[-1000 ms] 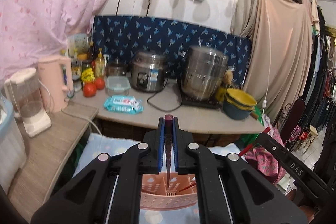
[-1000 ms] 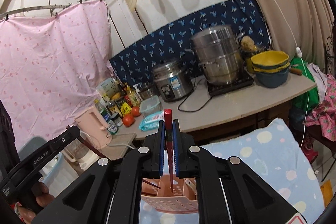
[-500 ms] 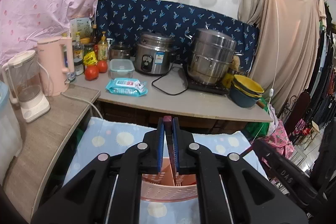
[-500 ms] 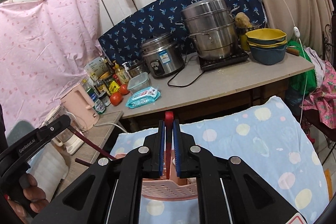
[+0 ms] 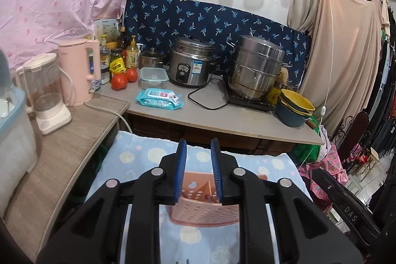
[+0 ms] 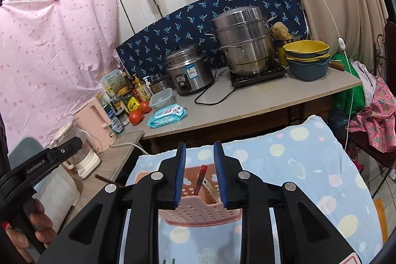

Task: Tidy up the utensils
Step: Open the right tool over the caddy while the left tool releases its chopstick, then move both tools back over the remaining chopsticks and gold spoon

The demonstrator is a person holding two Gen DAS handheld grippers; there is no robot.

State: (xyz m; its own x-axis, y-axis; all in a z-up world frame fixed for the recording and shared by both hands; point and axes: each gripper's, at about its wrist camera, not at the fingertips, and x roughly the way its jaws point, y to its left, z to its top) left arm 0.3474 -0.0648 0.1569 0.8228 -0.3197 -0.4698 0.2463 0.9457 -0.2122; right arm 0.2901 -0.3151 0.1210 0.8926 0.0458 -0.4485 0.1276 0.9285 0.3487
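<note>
Fingers of the left gripper [image 5: 197, 171] stand parted in the left wrist view, blue pads facing each other with nothing between them. Below and beyond the pads sits a pink perforated utensil caddy [image 5: 204, 212] on a pale blue blanket [image 5: 138, 157] printed with suns and dots; its inner dividers show through the gap, but whatever lies in it is hidden from this side. Past the blanket a counter [image 5: 222, 120] carries a rice cooker [image 5: 191, 66], a steel steamer pot [image 5: 256, 67], a wipes pack [image 5: 159, 98], 2 tomatoes [image 5: 123, 78] and stacked bowls [image 5: 294, 108]. On the wooden side shelf [image 5: 61, 150] stand a pink kettle [image 5: 79, 71] and a blender [image 5: 45, 93]. At the lower right edge the black body of the other tool shows. In the right wrist view the right gripper [image 6: 199, 172] is likewise spread wide and grips nothing. A red-tipped chopstick [image 6: 200, 180] stands tilted in the caddy [image 6: 200, 212], its top rising between the parted pads without touching either. The caddy rests on the same blanket [image 6: 297, 165], near its left side. At the far left the person's left hand [image 6: 29, 224] wraps the handle of the left tool, whose snout points toward the shelf; a dark stick end [image 6: 105, 178] lies just beside it, over the shelf edge.
</note>
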